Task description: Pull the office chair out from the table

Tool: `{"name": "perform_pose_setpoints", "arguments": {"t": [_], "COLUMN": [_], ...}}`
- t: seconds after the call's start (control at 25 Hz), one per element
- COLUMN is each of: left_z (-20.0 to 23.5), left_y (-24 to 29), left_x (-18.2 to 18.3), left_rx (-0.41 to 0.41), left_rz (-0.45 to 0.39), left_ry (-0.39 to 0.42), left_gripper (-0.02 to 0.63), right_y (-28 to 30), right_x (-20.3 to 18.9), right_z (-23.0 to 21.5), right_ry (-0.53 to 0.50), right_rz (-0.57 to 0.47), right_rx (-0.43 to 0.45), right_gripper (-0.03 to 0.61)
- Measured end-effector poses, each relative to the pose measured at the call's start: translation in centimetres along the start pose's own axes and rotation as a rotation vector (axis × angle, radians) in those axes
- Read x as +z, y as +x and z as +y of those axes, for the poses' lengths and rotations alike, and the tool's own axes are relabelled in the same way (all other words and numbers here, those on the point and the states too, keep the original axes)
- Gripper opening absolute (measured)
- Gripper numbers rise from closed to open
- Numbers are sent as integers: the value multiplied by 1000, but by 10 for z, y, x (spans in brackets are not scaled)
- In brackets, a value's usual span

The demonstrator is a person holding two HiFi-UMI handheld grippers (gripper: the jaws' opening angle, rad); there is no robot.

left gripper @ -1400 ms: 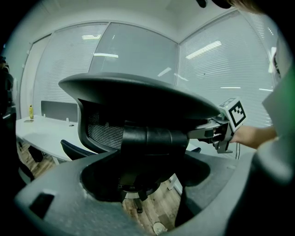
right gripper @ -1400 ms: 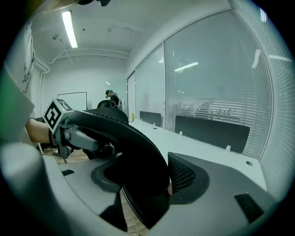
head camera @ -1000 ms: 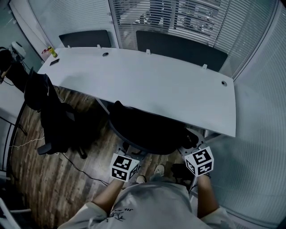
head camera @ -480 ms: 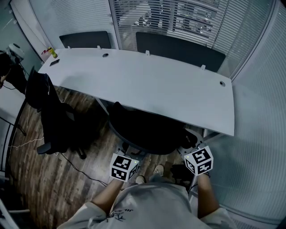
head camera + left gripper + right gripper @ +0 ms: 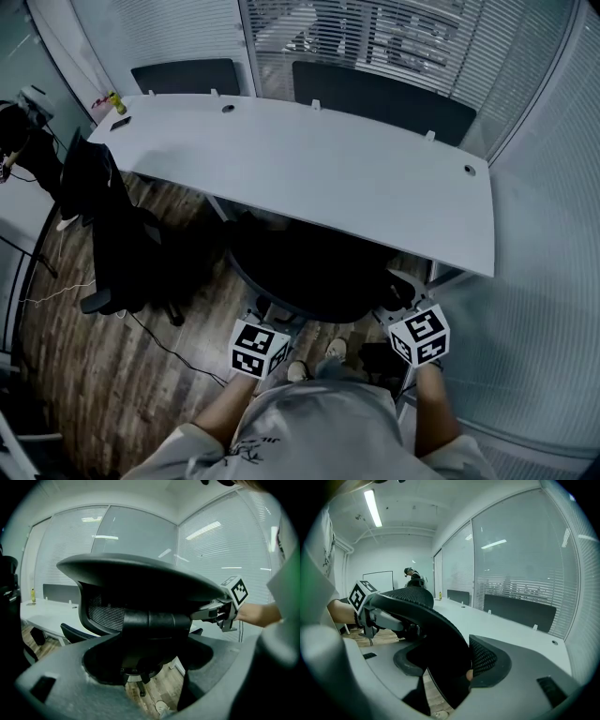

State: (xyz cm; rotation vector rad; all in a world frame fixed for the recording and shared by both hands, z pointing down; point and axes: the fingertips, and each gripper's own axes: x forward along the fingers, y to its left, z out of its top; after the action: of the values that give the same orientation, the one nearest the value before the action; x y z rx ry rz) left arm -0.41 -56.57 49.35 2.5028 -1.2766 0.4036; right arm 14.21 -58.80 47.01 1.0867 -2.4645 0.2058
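Grippers: left gripper (image 5: 270, 317), right gripper (image 5: 392, 307) both clamp chair (image 5: 309, 272).
Room: table (image 5: 328, 178) ahead; wood floor (image 5: 84, 375).
Head view alone: cable (image 5: 167, 349), probably, left of grippers.

The office chair (image 5: 309, 277) has a mesh back, the table (image 5: 309, 173) is smooth and matt, the floor (image 5: 84, 366) wooden.

**Pale tee, light shoes, checker-marked grippers**

The person wore a pale grey short-sleeved T-shirt (image 5: 319, 417) with a small dark print (image 5: 246, 451) low on its left side, and light-coloured shoes (image 5: 335, 352). The left gripper (image 5: 270, 319) and right gripper (image 5: 396, 314) each carried a cube faced with black-and-white square markers, one cube (image 5: 260, 349) at the left and one (image 5: 419, 337) at the right. Their jaws were broad, matte grey mouldings, each with a small dark rectangular slot. The right gripper's had a dark, dimpled pad (image 5: 485, 657).
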Motion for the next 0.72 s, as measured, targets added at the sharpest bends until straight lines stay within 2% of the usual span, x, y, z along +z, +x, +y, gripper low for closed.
{"name": "perform_pose_setpoints", "arguments": {"t": [0.72], "left_z": [-10], "left_y": [-58], "left_x": [-25], "left_rx": [-42], "left_rz": [12], "left_ry": [22], "left_gripper": [339], "right_y": [-24], "right_x": [-10], "right_z": [63], "right_ry": [-3], "right_rz": [11], "right_rx": [4], "right_gripper": [225]}}
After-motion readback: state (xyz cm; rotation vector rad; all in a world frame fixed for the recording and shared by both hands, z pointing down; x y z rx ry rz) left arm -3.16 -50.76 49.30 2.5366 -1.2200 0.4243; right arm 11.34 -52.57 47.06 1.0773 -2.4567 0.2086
